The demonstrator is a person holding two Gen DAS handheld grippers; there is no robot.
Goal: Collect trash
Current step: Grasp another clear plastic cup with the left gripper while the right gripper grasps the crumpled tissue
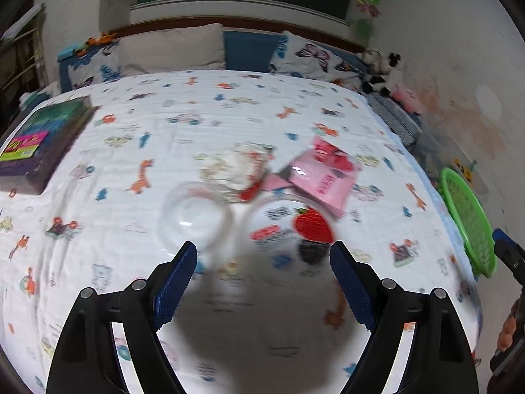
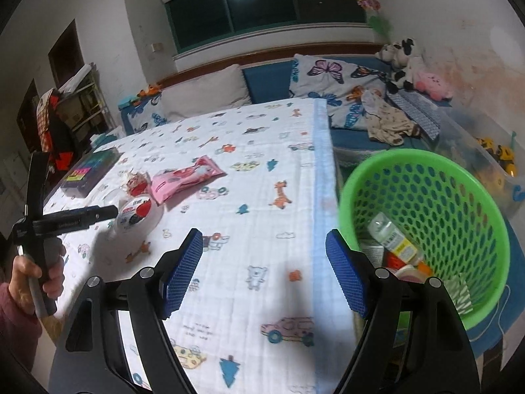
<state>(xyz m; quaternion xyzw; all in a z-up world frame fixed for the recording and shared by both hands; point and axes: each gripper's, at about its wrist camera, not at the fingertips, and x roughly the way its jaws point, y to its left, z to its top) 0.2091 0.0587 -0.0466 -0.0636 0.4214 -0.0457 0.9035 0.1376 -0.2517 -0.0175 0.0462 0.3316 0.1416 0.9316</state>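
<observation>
The bed (image 1: 229, 108) with its white animal-print cover carries the trash in one small group near the middle, and the green basket (image 2: 426, 177) stands beside the bed on the right side, already holding a bottle and some wrappers. The left tongs (image 1: 262, 257) hover with the jaws wide apart and hold nothing; just ahead of them lie a clear plastic lid (image 1: 195, 216) towards the left jaw and a round white cup lid with a strawberry print (image 1: 292, 226) towards the right jaw, both flat. Behind these lie a crumpled wrapper (image 1: 236, 170) and a pink packet (image 1: 323, 177), its long axis running diagonally away to the right. The left tongs are clearly nearer to the group. The right tongs (image 2: 262, 266) are also wide apart and empty, over the bed edge next to the basket. A dark book (image 1: 42, 138) lies well apart on the left. Nothing seems to block the approach, though the lids lie close together and flat, so picking up only one may be difficult.
</observation>
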